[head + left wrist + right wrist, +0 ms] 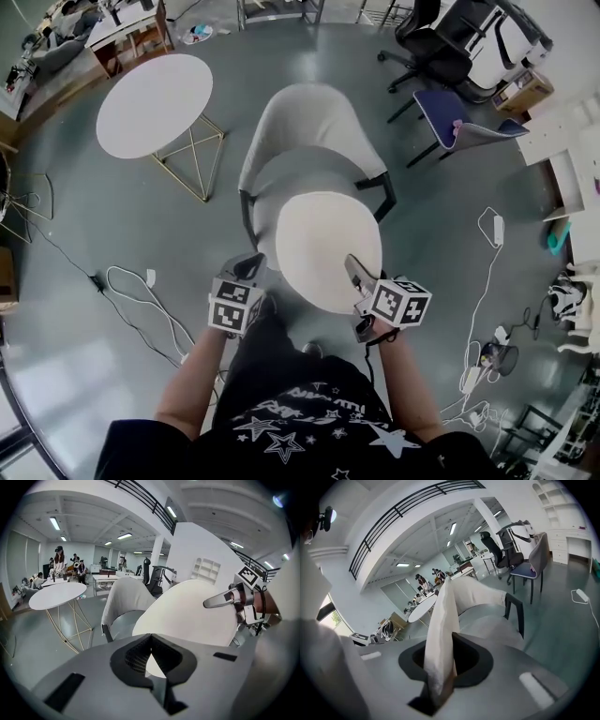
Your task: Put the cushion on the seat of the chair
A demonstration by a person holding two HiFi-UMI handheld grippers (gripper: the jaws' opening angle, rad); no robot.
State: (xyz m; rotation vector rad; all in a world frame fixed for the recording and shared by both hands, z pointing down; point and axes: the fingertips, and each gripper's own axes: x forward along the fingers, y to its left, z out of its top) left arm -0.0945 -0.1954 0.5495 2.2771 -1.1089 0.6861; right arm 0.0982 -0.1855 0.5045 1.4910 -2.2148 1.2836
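Note:
A round white cushion [328,248] hangs between both grippers, just over the front of the seat of a light grey shell chair [309,131] with dark legs. At the cushion's left edge is my left gripper [251,269]; in the left gripper view its jaws [150,641] meet on a bit of white fabric and the cushion's face [192,611] spreads to the right. My right gripper [354,272] clamps the right edge. In the right gripper view the cushion [443,630] stands edge-on between the jaws [440,667], with the chair [487,597] behind.
A round white table [155,103] on gold wire legs stands left of the chair. Black office chairs [436,52] and a blue-seated chair [459,127] are at the back right. Cables [141,291] and a power strip [483,309] lie on the grey floor.

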